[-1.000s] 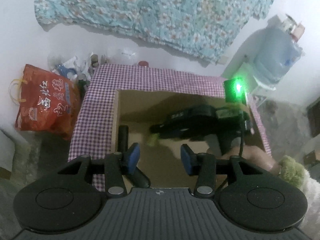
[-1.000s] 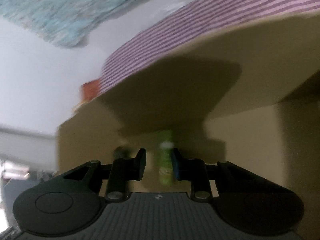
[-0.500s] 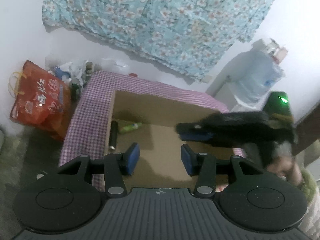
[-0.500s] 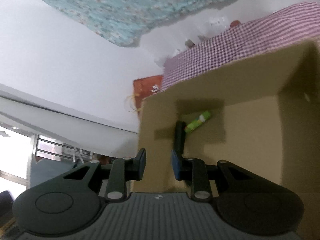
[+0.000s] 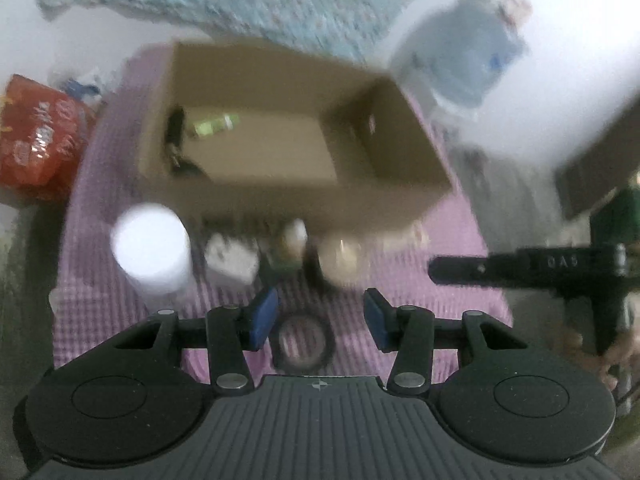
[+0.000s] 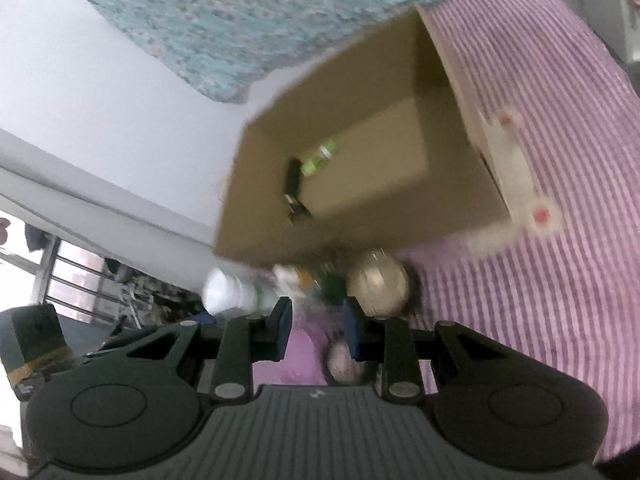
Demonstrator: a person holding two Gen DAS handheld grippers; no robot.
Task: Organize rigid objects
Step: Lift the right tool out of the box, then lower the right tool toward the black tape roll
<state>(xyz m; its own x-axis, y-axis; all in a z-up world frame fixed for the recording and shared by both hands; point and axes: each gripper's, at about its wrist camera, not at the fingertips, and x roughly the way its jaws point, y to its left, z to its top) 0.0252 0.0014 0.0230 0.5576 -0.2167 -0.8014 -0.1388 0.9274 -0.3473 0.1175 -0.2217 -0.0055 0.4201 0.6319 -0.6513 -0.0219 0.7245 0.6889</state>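
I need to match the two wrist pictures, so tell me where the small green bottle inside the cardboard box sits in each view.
Left wrist: green bottle lies upper left, on the box floor near its far left corner.
Right wrist: green bottle lies just above centre, in the box's left part.
Shared landmark: the dark stick-like object lying right beside it in the cardboard box.
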